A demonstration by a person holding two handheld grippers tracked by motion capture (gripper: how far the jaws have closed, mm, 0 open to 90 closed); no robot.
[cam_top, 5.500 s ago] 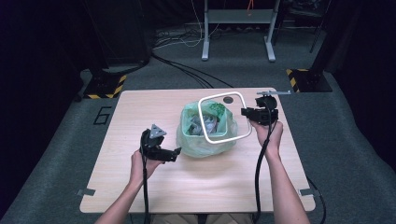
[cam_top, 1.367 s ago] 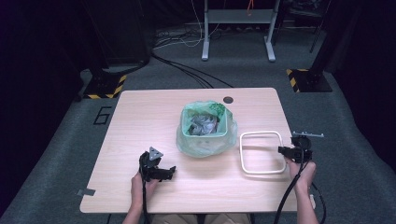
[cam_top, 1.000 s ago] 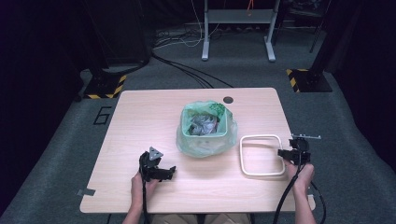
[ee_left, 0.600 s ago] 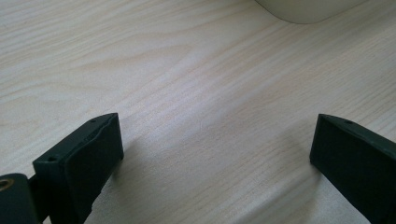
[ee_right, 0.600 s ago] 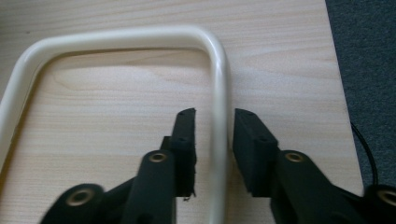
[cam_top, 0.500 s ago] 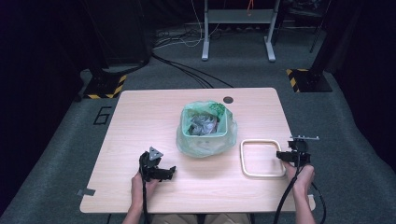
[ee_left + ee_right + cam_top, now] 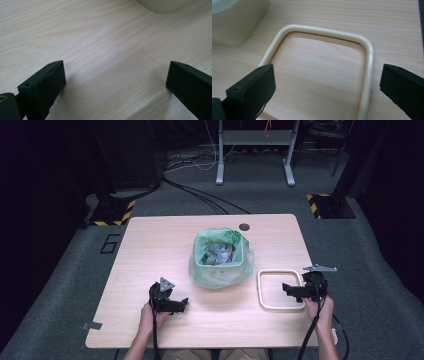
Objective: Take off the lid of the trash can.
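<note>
A cream square ring [image 7: 280, 290] lies flat on the wooden table [image 7: 150, 250], right of a small bin [image 7: 219, 254] lined with a green bag. My right gripper [image 7: 288, 290] is at the ring's right side; its jaws have just been opening and stand wide apart, off the ring. In the right gripper view the ring [image 7: 317, 31] rests on the wood below the spread jaws of that gripper [image 7: 328, 87], with the bin's wall [image 7: 237, 22] at upper left. My left gripper [image 7: 181, 305] sits low near the table's front, open over bare wood [image 7: 107, 50].
The bin holds crumpled grey and green waste [image 7: 218, 251]. A round cable hole [image 7: 244, 227] sits behind it. A metal stand [image 7: 255, 150] and cables lie on the floor beyond the table. A piece of tape [image 7: 91, 326] marks the front left corner.
The right gripper has let go of the ring, its jaws spread wide, and drawn back a little. The ring lies flat on the table. The left gripper has stayed put.
</note>
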